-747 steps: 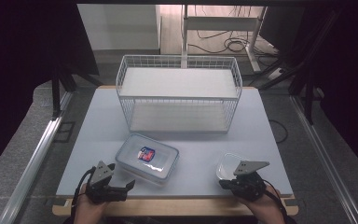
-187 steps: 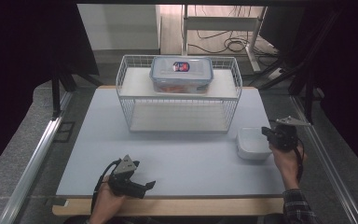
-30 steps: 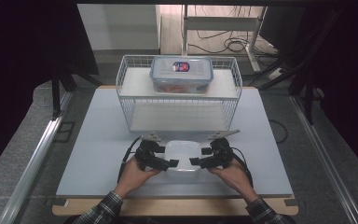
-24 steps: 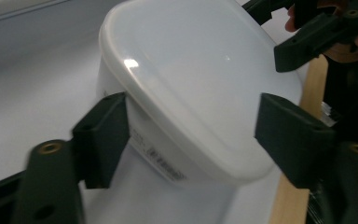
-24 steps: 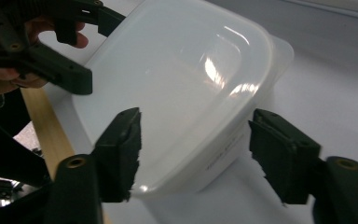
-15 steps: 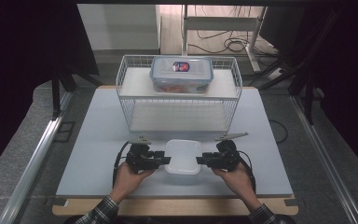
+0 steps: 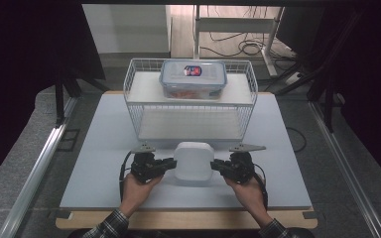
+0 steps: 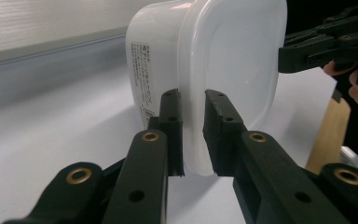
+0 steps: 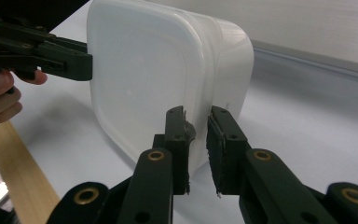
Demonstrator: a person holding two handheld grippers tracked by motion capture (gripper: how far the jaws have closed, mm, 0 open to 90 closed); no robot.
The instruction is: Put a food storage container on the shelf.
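Both sets of jaws have just been closing, and now the left gripper and right gripper pinch the white tub's rims at nine and three o'clock; earlier it sat at the table's right edge.

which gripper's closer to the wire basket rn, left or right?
About even; neither is clearly nearer. The left gripper and right gripper sit level in front of the wire basket, clamping opposite edges of the white container, their jaws having just been closing on it.
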